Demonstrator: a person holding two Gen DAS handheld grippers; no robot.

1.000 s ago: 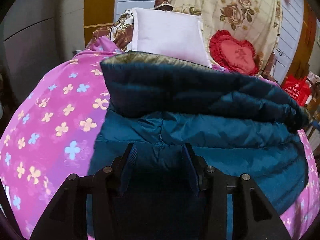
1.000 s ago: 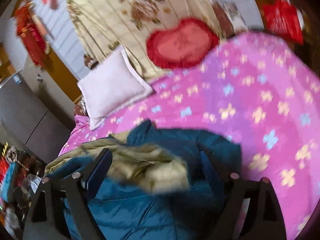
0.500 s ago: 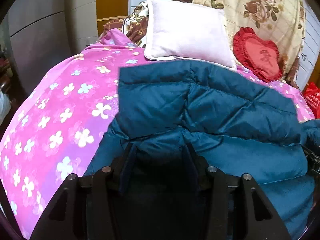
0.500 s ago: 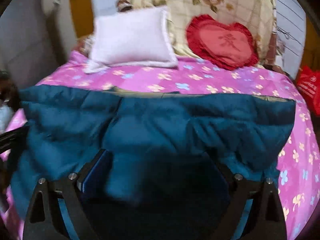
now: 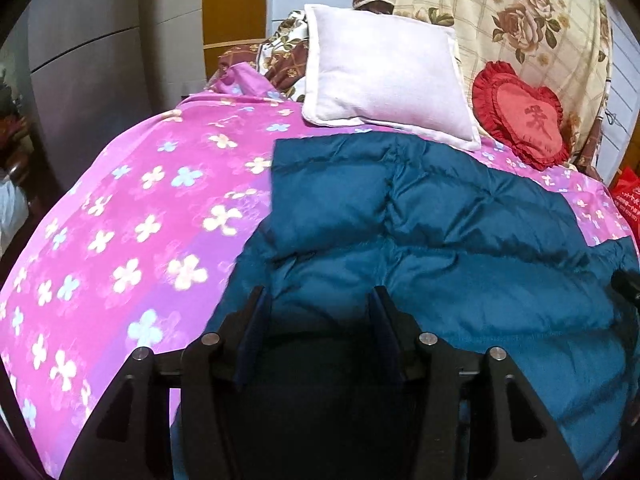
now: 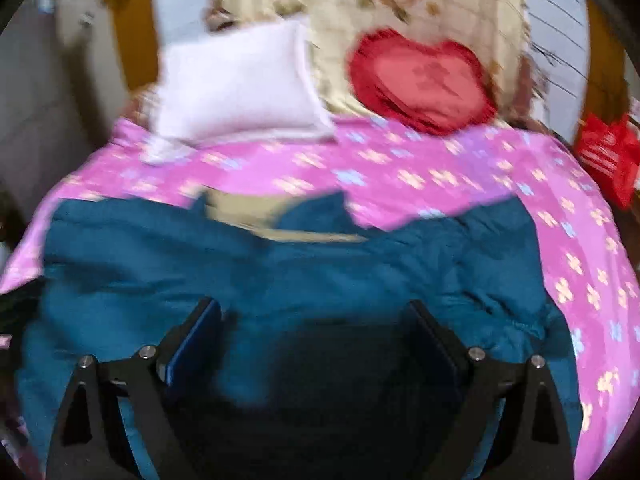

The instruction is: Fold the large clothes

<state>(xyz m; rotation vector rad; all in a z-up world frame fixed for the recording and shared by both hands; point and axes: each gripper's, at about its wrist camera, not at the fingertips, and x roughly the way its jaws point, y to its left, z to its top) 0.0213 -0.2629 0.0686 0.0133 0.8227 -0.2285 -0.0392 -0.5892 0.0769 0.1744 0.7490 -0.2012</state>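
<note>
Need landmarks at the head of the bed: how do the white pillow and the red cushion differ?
The white pillow is rectangular, plain and pale; the red cushion is heart-shaped, ruffled at the edge, with a character at its centre. The pillow looks larger and stands further left. The teal jacket reaches the pillow's lower edge but stops short of the cushion. Both lean at the bed's head.

- Noted on heart-shaped red cushion (image 5: pixel 522 116): one embroidered character in pale thread at centre, seemingly Chinese; strokes too soft to identify in left wrist view, fully blurred in right wrist view (image 6: pixel 422 80).
- Noted on red bag (image 5: pixel 628 200) at far right edge: faint lines of light print, not legible.
- No other lettering, brand marks or numerals readable in either view.
</note>
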